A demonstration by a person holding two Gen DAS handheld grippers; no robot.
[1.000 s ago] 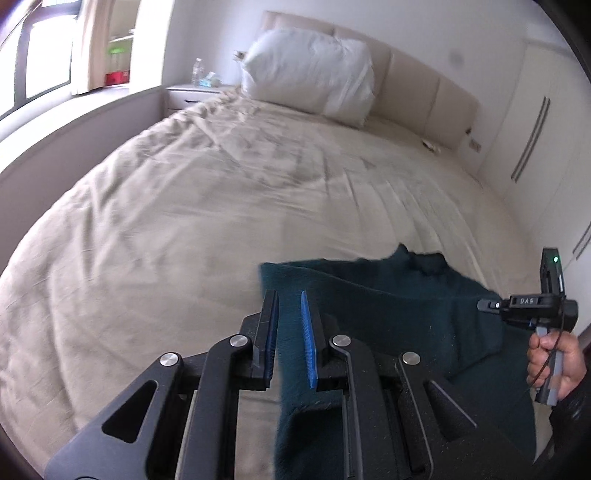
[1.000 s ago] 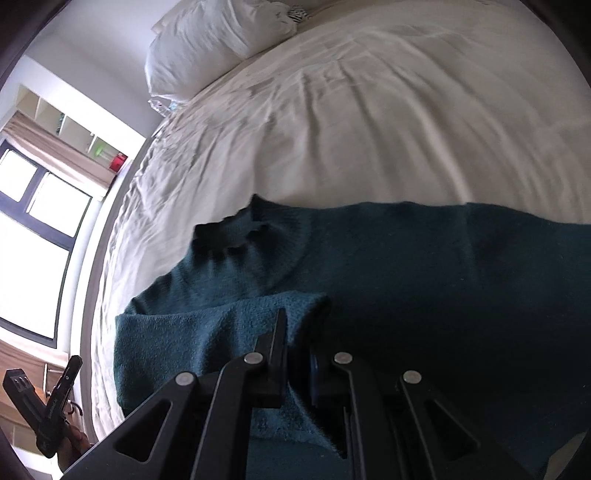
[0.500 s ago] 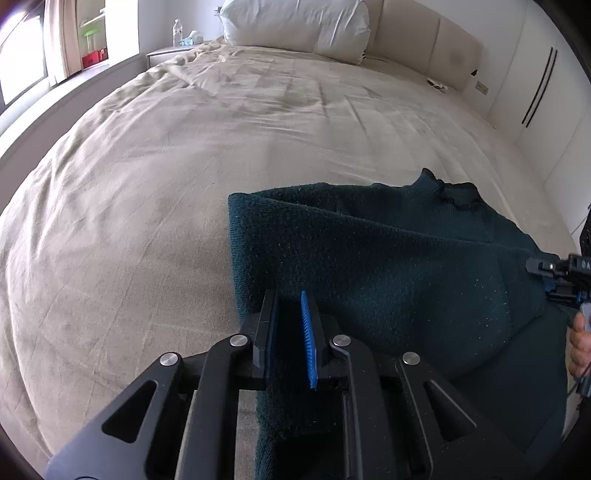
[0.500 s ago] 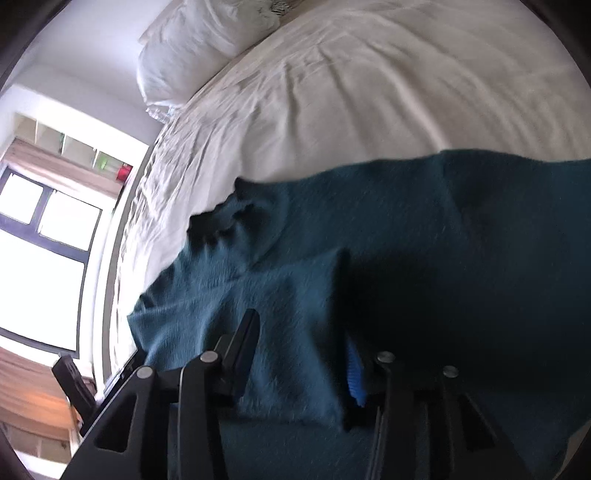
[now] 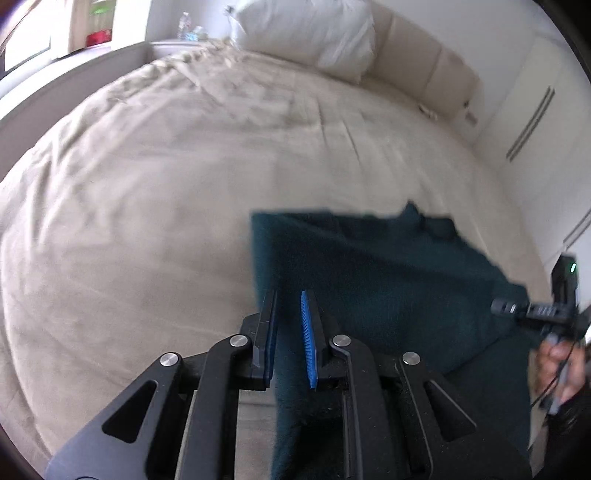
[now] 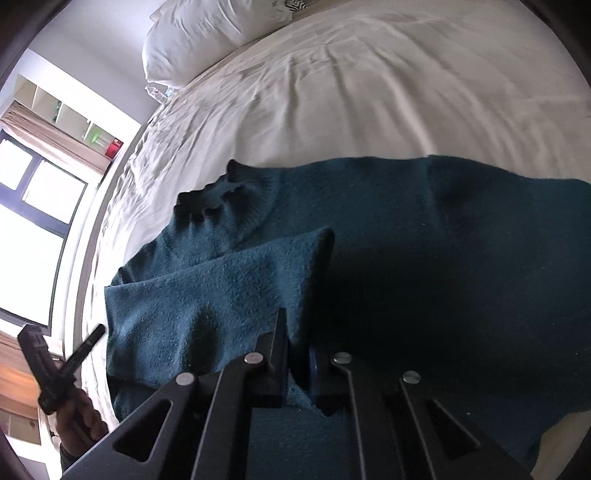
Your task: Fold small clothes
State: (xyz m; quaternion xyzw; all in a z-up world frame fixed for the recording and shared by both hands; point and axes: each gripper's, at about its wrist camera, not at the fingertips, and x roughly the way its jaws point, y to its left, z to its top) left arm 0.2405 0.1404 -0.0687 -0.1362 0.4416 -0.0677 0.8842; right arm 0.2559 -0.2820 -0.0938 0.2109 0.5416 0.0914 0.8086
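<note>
- Dark teal knitted sweater [image 6: 424,236] lies spread on the wide bed with the cream-coloured cover [image 5: 184,206], filling the lower half of our right wrist view, its ribbed collar [image 6: 218,199] at about 10 o'clock from the picture's centre.
- One folded flap of the sweater [image 6: 221,291] rests over the body, toward 8 o'clock.
- Our right tool [image 6: 297,354] has just been closing; its jaws now stand narrow, pinched on the edge of that flap, with fabric between the pads.
- Our left tool [image 5: 290,332] also stands narrow, gripping a hanging fold of the same sweater between its blue-lined fingers [image 5: 307,339].
- In the left wrist view the sweater stretches from the picture's centre toward 4 o'clock, where a hand [image 5: 557,365] holds the other tool.
- In the right wrist view a hand [image 6: 79,413] with the left tool's handle shows at 8 o'clock.
- White pillow [image 5: 306,33] sits against the padded beige headboard [image 5: 424,70] at 12 o'clock in the left view.
</note>
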